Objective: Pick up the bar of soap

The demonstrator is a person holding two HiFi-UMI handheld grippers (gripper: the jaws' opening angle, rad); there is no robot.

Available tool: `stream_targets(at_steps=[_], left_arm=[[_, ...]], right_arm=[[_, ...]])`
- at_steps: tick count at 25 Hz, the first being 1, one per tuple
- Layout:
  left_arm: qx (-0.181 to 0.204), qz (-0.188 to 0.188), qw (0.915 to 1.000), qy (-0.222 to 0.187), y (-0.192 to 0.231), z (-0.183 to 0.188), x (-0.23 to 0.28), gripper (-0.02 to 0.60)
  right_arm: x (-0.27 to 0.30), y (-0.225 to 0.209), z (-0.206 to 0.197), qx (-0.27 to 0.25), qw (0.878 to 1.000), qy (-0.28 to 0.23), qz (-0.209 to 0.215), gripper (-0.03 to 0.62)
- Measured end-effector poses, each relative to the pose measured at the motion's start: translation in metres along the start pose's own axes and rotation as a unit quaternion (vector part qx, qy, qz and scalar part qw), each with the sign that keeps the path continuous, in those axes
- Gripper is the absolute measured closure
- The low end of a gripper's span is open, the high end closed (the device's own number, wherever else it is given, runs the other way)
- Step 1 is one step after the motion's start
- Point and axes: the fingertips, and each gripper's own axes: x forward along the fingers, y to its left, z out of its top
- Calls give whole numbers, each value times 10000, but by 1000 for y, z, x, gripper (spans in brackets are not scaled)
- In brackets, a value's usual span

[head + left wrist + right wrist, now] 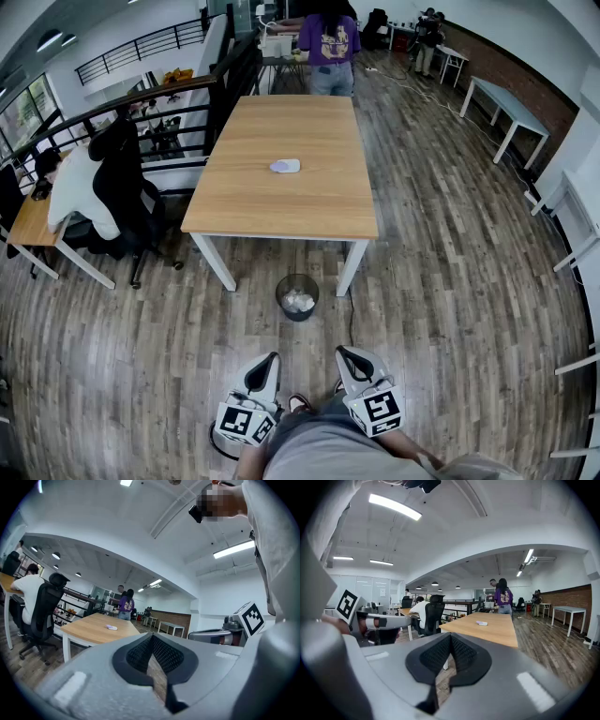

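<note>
I am holding my left gripper [270, 360] and right gripper [345, 354] closed, empty. The pale oval bar of soap [285, 166] is lying at twelve o'clock.

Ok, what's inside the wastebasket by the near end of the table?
The black wastebasket holds crumpled white litter; anything beneath it, and the basket's bottom, is covered.

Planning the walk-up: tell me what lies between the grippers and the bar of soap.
In the head view: wood floor, then a waste bin just short of the table, whose top is bare up to the bar of soap.
</note>
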Motion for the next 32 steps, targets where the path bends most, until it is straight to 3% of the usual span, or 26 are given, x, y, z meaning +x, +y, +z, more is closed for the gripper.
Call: stream_targets(at_steps=[17, 32], left_arm=[[19, 197, 9998, 27, 5, 9, 23, 583], [213, 502, 9984, 139, -18, 16, 80, 581]], right_arm=[[19, -20, 16, 29, 9998, -95, 171, 592], [30, -77, 21, 7, 9979, -160, 622, 591]])
